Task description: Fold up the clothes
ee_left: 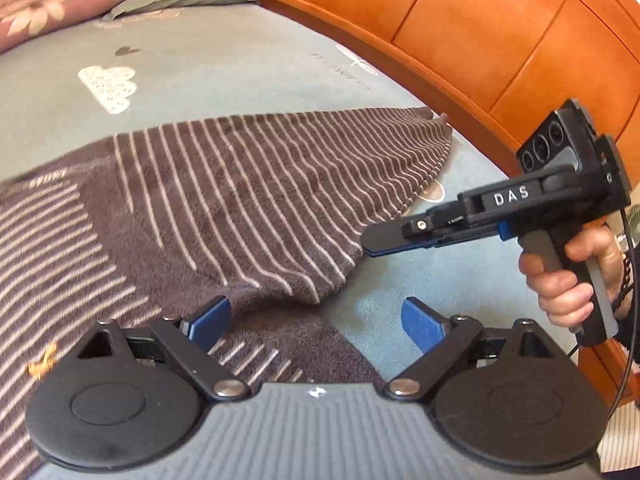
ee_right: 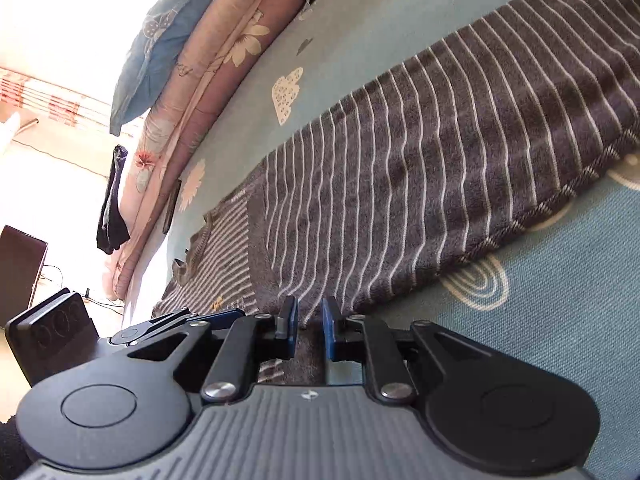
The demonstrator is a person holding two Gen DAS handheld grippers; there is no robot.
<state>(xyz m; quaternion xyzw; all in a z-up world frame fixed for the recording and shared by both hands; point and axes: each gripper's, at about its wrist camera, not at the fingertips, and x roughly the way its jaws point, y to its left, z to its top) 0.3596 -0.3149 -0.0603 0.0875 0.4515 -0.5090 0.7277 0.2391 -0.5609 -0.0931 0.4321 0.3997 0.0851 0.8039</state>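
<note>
Blue pads stand wide apart on the left gripper (ee_left: 316, 322), released, with a fold of the striped garment (ee_left: 224, 204) bulging just ahead of them. The right gripper (ee_right: 310, 330) has its jaws slightly parted, a narrow gap showing between the pads and nothing pinched, its tips at the garment's near edge. The dark brown garment with thin pale stripes lies folded on the grey-blue bedsheet (ee_left: 224, 68). Beyond it curves an orange padded headboard (ee_left: 480, 28), with floral bedding (ee_right: 208, 64) piled far off.

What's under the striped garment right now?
The blue-green sheet shows around the striped garment, which lies on it. Whatever is beneath the garment's middle is covered, so unseen.
</note>
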